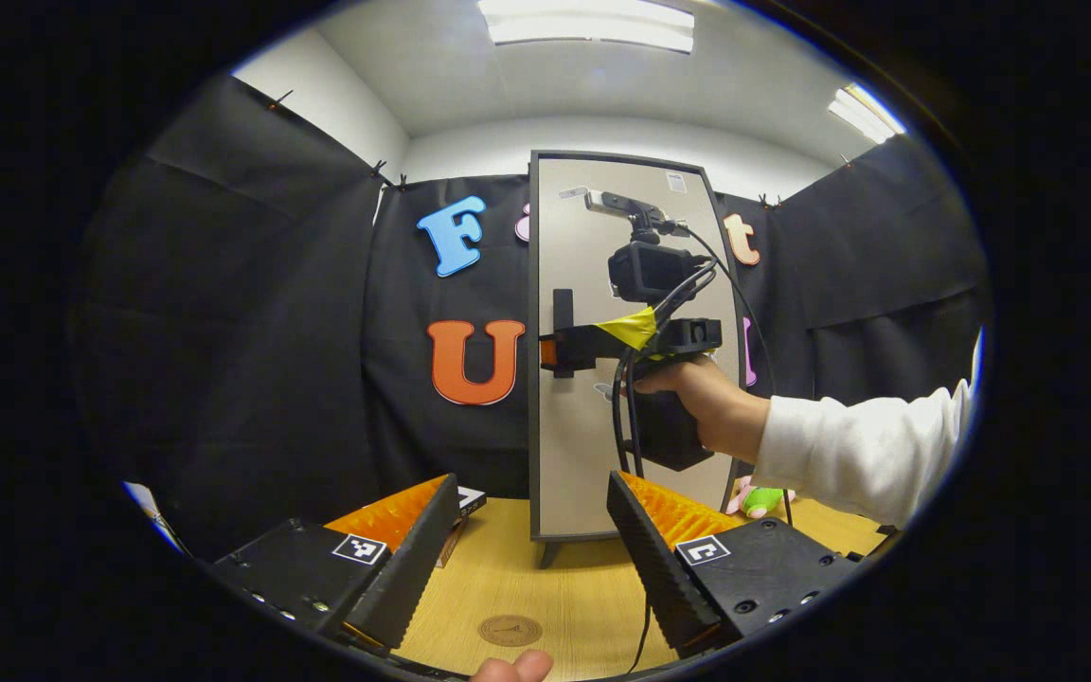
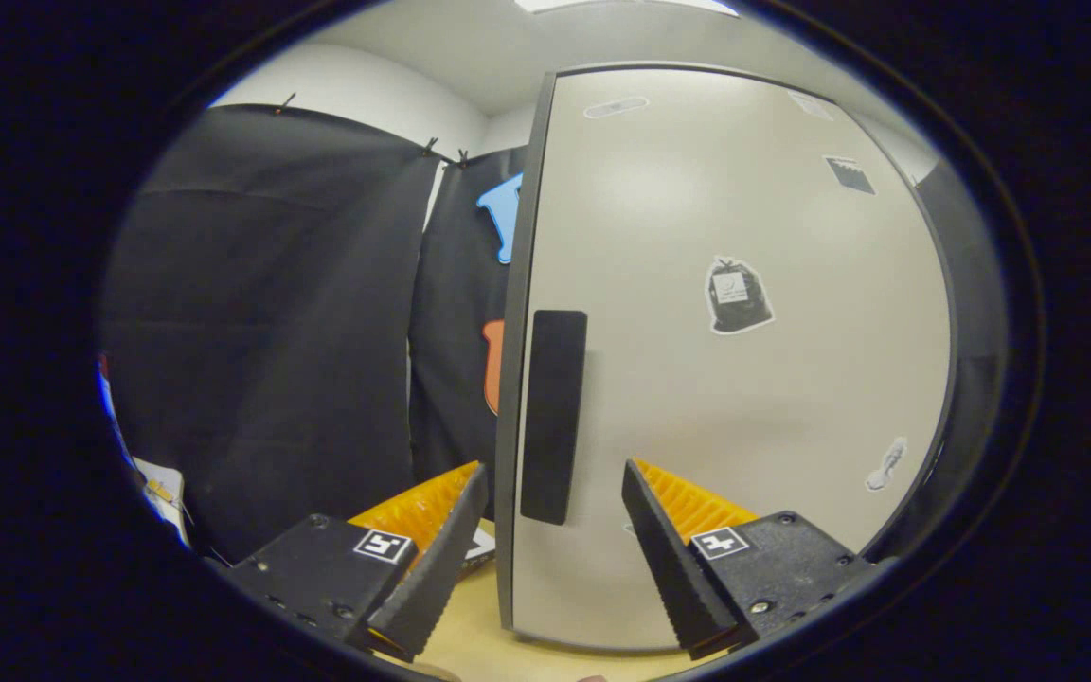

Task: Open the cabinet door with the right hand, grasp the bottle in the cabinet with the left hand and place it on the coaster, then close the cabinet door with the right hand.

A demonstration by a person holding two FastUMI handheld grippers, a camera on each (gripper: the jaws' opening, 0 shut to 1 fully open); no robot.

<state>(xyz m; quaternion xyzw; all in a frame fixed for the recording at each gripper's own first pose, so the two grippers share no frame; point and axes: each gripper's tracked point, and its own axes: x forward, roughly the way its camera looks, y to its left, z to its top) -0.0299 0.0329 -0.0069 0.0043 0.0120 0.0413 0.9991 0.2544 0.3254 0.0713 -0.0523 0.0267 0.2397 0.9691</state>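
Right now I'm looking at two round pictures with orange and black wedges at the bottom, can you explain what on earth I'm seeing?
Those wedges are the fingers of hand-held tongs; a person carries one in each hand, and a camera rides on each.

The left gripper view looks across a wooden table at a tall pale cabinet. Its own left tongs are open and empty. Farther off, a hand in a white sleeve holds the right tongs up at the cabinet's black door handle. A small round coaster lies on the table.

The right gripper view is the close-up from those right tongs: open, with the door handle ahead between the fingers. The door looks closed.
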